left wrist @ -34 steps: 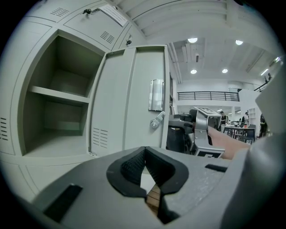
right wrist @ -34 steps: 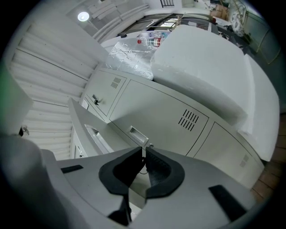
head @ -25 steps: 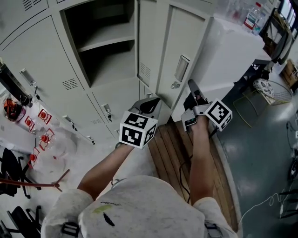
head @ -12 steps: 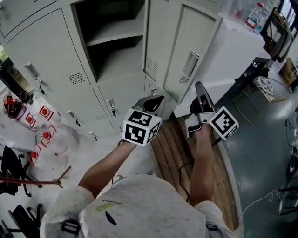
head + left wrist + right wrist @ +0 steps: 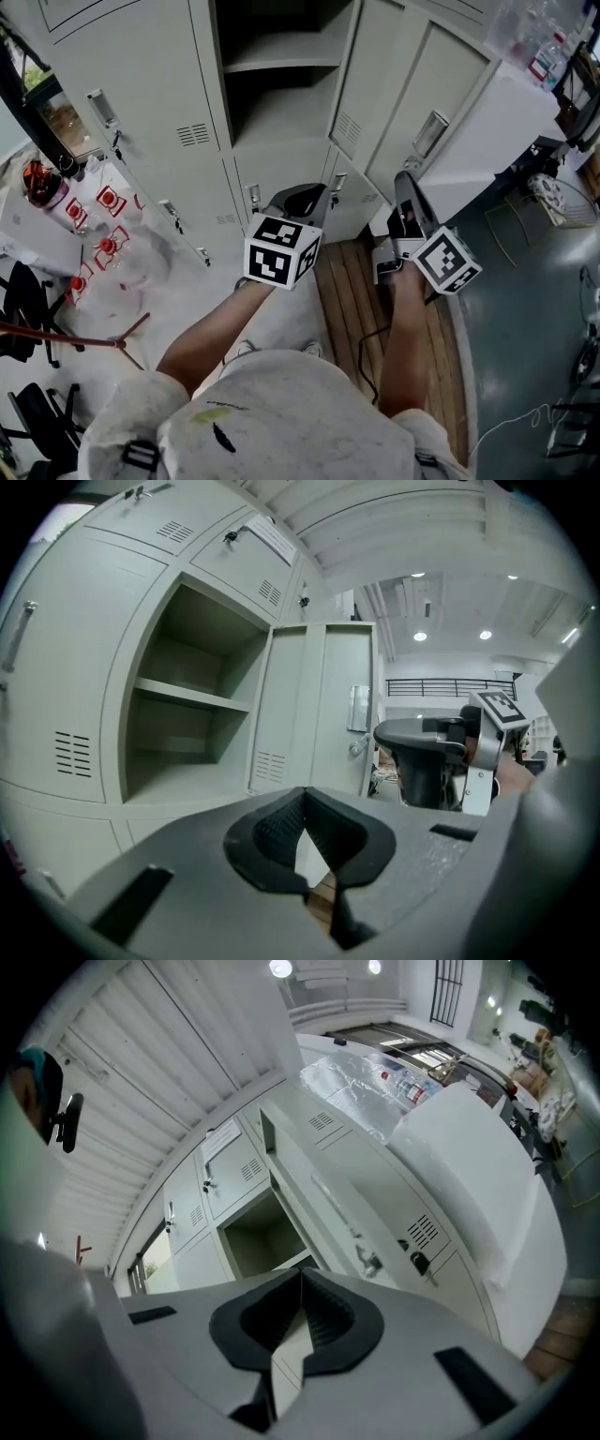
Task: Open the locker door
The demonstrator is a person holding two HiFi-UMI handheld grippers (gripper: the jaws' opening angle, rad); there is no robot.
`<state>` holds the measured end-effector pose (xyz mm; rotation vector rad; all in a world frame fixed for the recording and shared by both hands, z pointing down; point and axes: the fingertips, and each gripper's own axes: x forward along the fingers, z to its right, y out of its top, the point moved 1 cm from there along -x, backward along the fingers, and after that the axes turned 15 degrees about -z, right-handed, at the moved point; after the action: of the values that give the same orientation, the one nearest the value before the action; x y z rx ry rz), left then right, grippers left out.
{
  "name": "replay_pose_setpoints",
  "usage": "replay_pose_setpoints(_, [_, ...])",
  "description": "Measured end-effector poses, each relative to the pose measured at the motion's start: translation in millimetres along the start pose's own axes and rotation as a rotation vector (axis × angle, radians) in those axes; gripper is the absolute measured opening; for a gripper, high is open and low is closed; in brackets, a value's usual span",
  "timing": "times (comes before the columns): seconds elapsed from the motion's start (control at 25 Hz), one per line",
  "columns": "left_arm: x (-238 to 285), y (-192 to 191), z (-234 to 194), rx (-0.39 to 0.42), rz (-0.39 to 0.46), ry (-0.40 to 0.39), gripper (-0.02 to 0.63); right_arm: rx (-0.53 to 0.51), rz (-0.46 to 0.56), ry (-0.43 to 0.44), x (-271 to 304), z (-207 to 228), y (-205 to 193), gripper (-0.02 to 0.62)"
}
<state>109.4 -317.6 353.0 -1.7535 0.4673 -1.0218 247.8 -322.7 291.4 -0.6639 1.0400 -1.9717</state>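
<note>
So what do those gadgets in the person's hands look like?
The left hand-held gripper and right hand-held gripper are grey plastic with black ribbed pads; each carries a white cube of black square markers. The person wears a pale grey short-sleeved shirt.

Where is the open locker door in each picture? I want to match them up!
Head view: the locker door is up and to the right of the middle, swung outward.
Left gripper view: the locker door stands in the middle, facing the camera.
Right gripper view: the locker door slants through the middle, seen almost edge-on.
Shared landmark: the open compartment, always just left of the door.
</note>
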Motion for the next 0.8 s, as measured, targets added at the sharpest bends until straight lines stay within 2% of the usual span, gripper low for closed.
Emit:
replay_pose_setpoints(0.36, [-47, -14, -55, -0.051, 0.012, 0.111, 0.006, -0.131, -0.091, 0.018, 42, -55, -41, 0.005])
replay_pose_setpoints(0.6, [-74, -20, -82, -0.062, 0.029, 0.172, 0.006, -0.321, -0.144, 0.001, 65, -97, -67, 0.004])
replay_pose_setpoints(0.8, [-89, -21, -94, -0.038, 0.041, 0.236, 0.006, -0.47, -0.166, -0.015, 78, -122, -86, 0.003])
